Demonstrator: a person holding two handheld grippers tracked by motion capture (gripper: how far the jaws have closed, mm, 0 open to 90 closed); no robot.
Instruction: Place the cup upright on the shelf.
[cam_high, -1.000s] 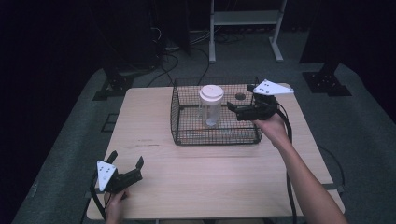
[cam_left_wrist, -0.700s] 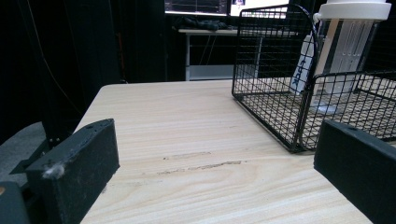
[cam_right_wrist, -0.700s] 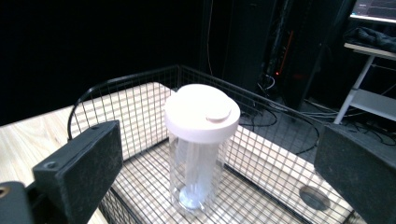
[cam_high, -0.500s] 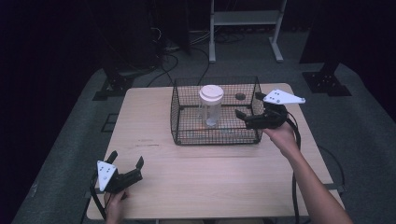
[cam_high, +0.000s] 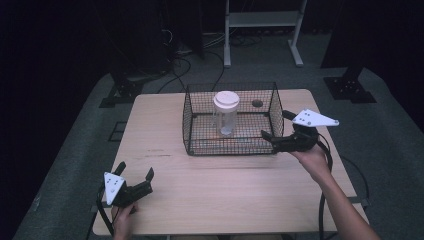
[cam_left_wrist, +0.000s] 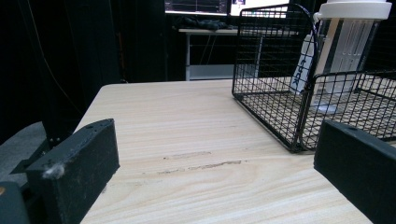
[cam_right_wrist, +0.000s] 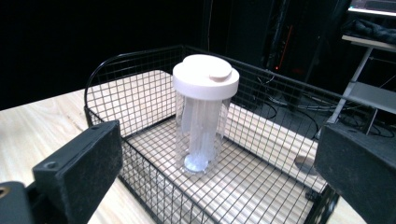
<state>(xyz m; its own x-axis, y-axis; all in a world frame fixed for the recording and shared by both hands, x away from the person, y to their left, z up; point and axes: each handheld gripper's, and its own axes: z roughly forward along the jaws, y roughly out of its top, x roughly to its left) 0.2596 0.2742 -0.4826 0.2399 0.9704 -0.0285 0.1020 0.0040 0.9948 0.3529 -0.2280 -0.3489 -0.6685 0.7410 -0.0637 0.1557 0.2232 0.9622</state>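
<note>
We find the clear jar with its white lid standing upright inside the black wire basket, about midway along the basket floor and clear of all four walls. The basket sits on the far half of the worktop. A small dark round object lies on the worktop just behind the basket's rear wall; we cannot tell what it is.

The right tongs are at the basket's right end, just outside its wall, pointed toward the jar. Their jaws stand wide apart and hold nothing; the right gripper view confirms the gap, with the jar seen between and beyond the jaw tips, well apart from both. The left tongs rest low on the worktop, well in front of the basket and off its left corner, jaws likewise spread and empty, as the left gripper view bears out.

Our judgement: the work concerns the jar in the basket. Neither pair of tongs is in contact with the jar or the basket. If the aim was to set the jar in the basket, that looks complete; if it is to lift the jar out, the grasp is not yet made.
</note>
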